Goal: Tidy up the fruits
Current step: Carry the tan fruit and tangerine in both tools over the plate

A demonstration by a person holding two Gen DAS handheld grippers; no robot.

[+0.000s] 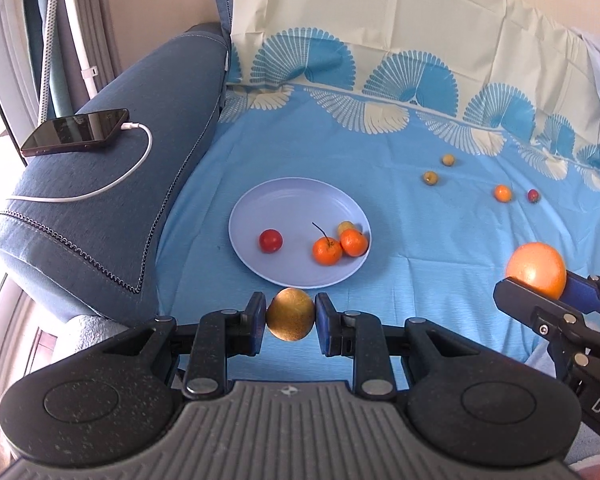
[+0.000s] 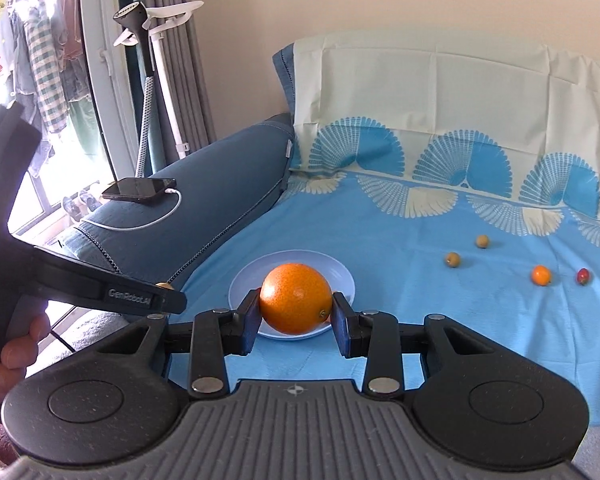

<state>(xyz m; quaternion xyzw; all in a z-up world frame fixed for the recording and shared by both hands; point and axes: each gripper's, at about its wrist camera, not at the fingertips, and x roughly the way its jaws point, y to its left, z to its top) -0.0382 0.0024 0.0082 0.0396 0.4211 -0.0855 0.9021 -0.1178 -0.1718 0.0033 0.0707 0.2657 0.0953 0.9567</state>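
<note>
While both grippers carry fruit toward the plate, the step in hand is the delivery leg of the sort.

Left gripper (image 1: 291, 314) is clamped on a small golden-brown fruit (image 1: 290, 314), pads pressing both sides, held just short of the near rim of the pale blue plate (image 1: 260, 200). Right gripper (image 2: 296, 306) is clamped on a large orange (image 2: 296, 298), which in its own view hangs in front of the plate. Plate lies on the blue bed sheet (image 1: 420, 248) and already holds a red fruit (image 1: 270, 240), two tangerines (image 1: 327, 251) and a yellowish fruit behind them. Four small fruits (image 1: 502, 193) remain loose on the sheet, well apart from the plate, to the right. Judgement: next move calls for lowering each fruit over a bare patch of plate, left side looks freest, then releasing low so nothing rolls off or knocks the tangerines.
</note>
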